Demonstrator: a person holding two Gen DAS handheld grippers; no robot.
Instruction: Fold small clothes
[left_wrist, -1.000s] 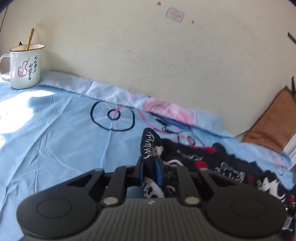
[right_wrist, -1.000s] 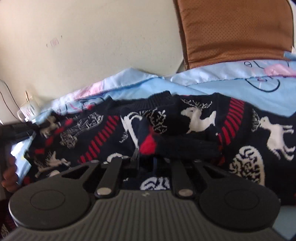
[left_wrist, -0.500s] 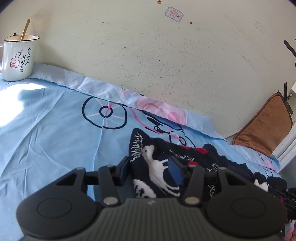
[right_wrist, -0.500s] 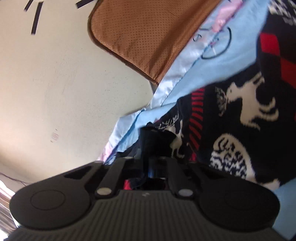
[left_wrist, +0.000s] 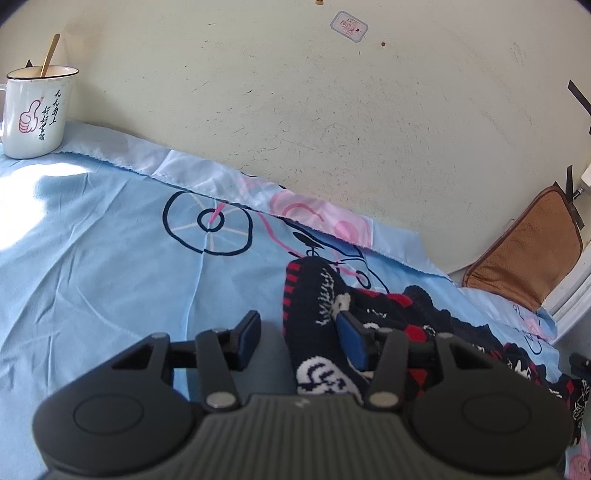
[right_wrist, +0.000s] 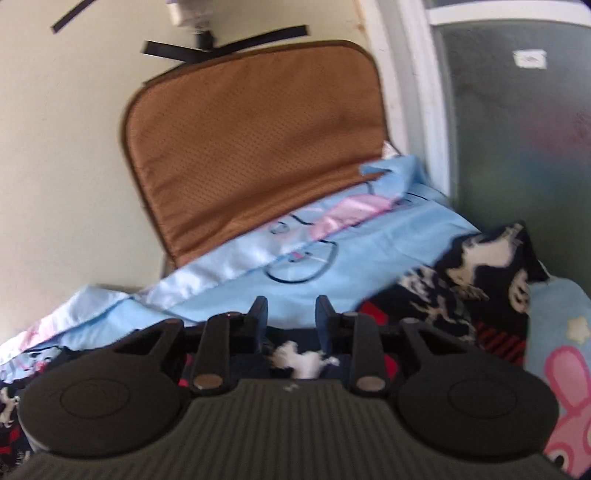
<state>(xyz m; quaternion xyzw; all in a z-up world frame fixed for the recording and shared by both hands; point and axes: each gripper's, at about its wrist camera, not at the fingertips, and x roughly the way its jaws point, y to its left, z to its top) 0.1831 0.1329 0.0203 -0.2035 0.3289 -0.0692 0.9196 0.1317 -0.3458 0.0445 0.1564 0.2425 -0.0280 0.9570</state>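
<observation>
In the left wrist view the left gripper (left_wrist: 299, 338) fills the lower centre of the frame, its blue-padded jaws spread apart. A rumpled sleeve of the dark navy knitted sweater with white reindeer and red bands (left_wrist: 317, 332) rises between them, lying against the right pad and clear of the left one. The rest of the knit trails toward the lower right. Beneath it spreads a smooth light blue bedsheet printed with pink and black cartoon outlines (left_wrist: 110, 277). At the upper left stands a white enamel mug with a red thumbs-up print (left_wrist: 35, 112), a slim stick leaning inside it. A brown perforated cushion (left_wrist: 524, 266) leans on the cream wall at right.

In the right wrist view, somewhat blurred, the right gripper (right_wrist: 291, 319) also has its jaws apart, empty, with the sweater (right_wrist: 480, 280) bunched below and to the right of them.
</observation>
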